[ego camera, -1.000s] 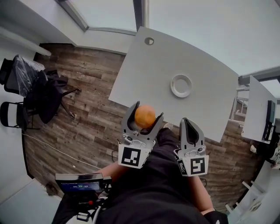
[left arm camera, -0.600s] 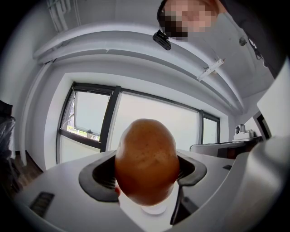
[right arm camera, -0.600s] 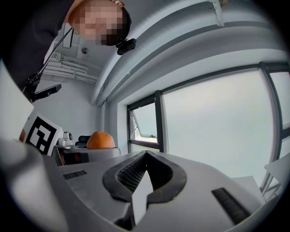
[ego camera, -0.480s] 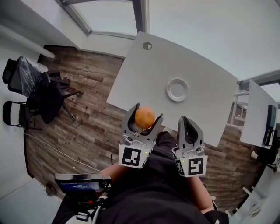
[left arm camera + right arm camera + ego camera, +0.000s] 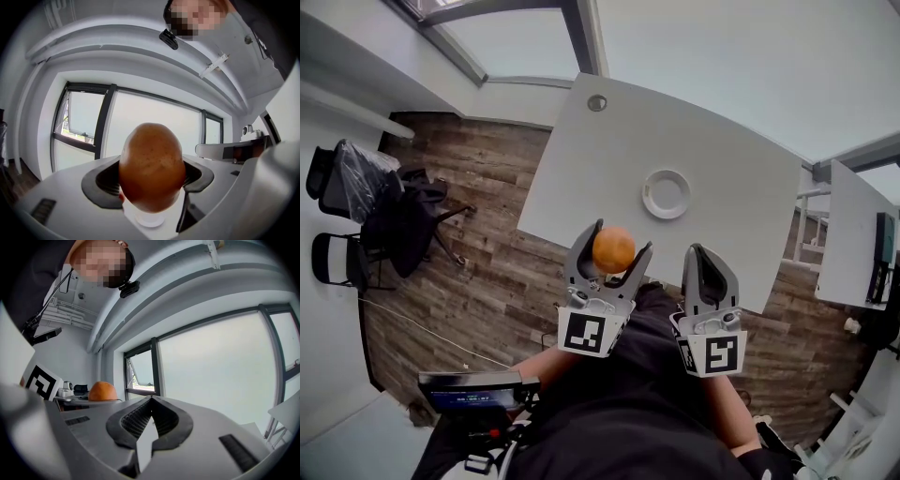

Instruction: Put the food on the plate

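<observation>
Head view, left gripper point(image 5: 617, 236): jaws spread about halfway and clamped on the orange point(image 5: 613, 250), held in the air over the near table edge.
Head view, plate point(image 5: 666, 194): small, round and white with a raised rim. It is bare and lies at 1 o'clock from the fruit, well apart from it.
Head view, table point(image 5: 741, 159): smooth, matte white top with a cable hole at its 11 o'clock corner.
Head view, right gripper point(image 5: 705, 253): at 3 o'clock of the left one, fingers together, carrying nothing.
Left gripper view, orange: round, with a dimpled and slightly glossy peel. It bulges well beyond the dark ribbed pads point(image 5: 104, 183) at 9 and 3 o'clock.
Left gripper view, risk: a sphere pinched on two small patches can probably roll or squirt out if the grip eases or the gripper tilts.
Right gripper view, jaws: grey plastic with black ribbed pads, closed tip to tip on nothing. The fruit shows at 9 o'clock.
Right gripper view, risk: if released high or off-centre, the fruit would likely roll over the shallow rim and off the slick table.
</observation>
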`<action>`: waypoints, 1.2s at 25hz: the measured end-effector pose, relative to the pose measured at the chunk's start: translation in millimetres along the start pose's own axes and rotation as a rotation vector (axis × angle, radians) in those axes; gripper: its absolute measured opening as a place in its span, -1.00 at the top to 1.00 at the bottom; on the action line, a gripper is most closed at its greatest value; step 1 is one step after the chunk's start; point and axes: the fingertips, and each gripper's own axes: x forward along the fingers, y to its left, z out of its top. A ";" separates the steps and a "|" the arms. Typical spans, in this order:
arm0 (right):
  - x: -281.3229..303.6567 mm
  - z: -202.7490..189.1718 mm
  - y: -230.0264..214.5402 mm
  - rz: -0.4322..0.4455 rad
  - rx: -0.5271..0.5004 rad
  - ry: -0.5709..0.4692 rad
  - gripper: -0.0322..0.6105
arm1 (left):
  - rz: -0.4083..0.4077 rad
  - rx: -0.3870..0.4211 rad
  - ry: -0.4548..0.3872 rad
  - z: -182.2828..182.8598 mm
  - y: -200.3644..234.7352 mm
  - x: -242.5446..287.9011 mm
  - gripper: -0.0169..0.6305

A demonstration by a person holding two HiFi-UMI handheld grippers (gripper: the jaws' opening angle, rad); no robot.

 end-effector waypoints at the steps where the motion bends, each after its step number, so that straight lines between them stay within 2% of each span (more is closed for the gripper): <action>1: -0.9 1.7 -4.6 -0.006 0.001 -0.006 0.91 | -0.006 0.000 0.000 -0.1 -3.4 3.7 -0.10; 18: -22.3 6.8 -68.0 -0.063 0.014 -0.032 0.91 | -0.090 0.023 0.085 -35.4 -56.0 73.3 -0.10; 30: -21.4 2.6 -97.6 -0.080 0.033 -0.013 0.91 | -0.100 0.047 0.169 -83.5 -54.0 112.4 -0.10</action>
